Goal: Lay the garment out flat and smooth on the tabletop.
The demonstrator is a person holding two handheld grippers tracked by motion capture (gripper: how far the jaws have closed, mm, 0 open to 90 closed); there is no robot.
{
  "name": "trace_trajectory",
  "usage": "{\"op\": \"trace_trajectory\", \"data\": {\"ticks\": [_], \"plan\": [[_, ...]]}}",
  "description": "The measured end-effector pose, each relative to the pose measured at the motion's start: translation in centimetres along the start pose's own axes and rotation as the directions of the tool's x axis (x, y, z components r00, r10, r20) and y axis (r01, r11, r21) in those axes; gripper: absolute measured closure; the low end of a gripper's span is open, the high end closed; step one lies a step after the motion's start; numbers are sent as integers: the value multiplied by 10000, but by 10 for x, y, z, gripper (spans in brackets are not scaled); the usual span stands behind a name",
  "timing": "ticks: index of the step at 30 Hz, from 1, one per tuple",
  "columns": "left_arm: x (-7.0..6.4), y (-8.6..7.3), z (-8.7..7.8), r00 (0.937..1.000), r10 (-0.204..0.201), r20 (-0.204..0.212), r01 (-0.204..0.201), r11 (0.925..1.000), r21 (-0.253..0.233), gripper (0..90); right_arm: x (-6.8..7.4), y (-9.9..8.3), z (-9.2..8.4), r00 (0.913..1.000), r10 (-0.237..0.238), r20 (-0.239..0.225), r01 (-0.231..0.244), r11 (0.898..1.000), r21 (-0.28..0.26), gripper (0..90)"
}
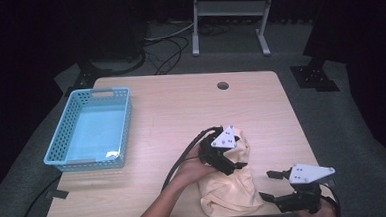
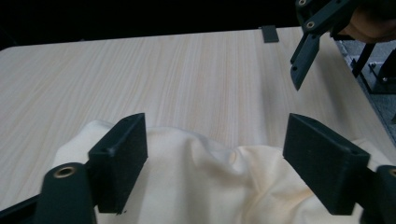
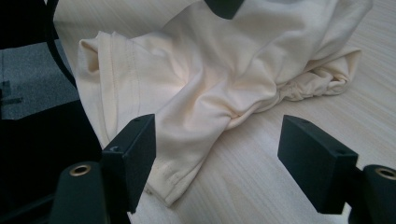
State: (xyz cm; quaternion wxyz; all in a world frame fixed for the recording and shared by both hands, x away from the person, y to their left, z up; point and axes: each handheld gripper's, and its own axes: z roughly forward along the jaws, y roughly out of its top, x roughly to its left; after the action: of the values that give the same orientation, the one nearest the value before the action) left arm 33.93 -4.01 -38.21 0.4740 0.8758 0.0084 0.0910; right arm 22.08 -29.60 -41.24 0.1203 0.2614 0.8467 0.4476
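Our left claw (image 1: 237, 162) sits low over the cream garment (image 1: 230, 186), its jaws standing wide with a raised fold of the cloth between them; in the left gripper view the pads (image 2: 122, 154) flank that fold without pressing on it, so nothing is gripped. Our right claw (image 1: 269, 185) hovers just beside the garment near the bench's (image 1: 181, 109) front right corner, jaws also wide apart and holding nothing; in the right gripper view one pad (image 3: 133, 151) stands over the hem of a sleeve while the other stands over bare wood.

We see the garment lying crumpled on the bench close to the front edge, right of the middle, with part of it drooping at that edge. A blue basket (image 1: 63, 158) stands well apart from it along the left edge. A small round hole (image 1: 223, 85) pierces the bench near its far edge.
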Motion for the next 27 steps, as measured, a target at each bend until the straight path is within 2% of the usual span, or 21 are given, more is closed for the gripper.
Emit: {"op": "trace_trajectory", "data": {"ticks": [7, 9, 11, 13, 17, 22, 27], "plan": [[8, -5, 14, 9995, 141, 272, -165, 9955, 931, 321, -2, -1, 0, 10000, 41, 2, -41, 10000, -3, 272], [8, -7, 17, 9995, 270, 179, -289, 9925, 1190, 357, -3, -2, 1, 10000, 39, -1, -39, 10000, 7, 272], [9, -8, 19, 9992, 338, 234, -366, 9905, 1327, 428, -3, -2, 2, 10000, 41, -8, -41, 10000, 15, 272], [10, -10, 21, 9989, 431, 209, -460, 9852, 1649, 507, -3, -2, 3, 10000, 55, -41, -55, 10000, 47, 272], [12, -12, 26, 9982, 440, 416, -520, 9748, 2168, 663, -4, -2, 4, 10000, 42, -62, -41, 10000, 54, 272], [13, -14, 28, 9966, 400, 714, -565, 9674, 2468, 856, -6, -3, 5, 9999, 91, -88, -90, 9999, 64, 272], [13, -14, 25, 9958, 310, 858, -510, 9691, 2414, 895, -6, -2, 4, 9999, 84, -72, -84, 10000, 23, 273]]}}
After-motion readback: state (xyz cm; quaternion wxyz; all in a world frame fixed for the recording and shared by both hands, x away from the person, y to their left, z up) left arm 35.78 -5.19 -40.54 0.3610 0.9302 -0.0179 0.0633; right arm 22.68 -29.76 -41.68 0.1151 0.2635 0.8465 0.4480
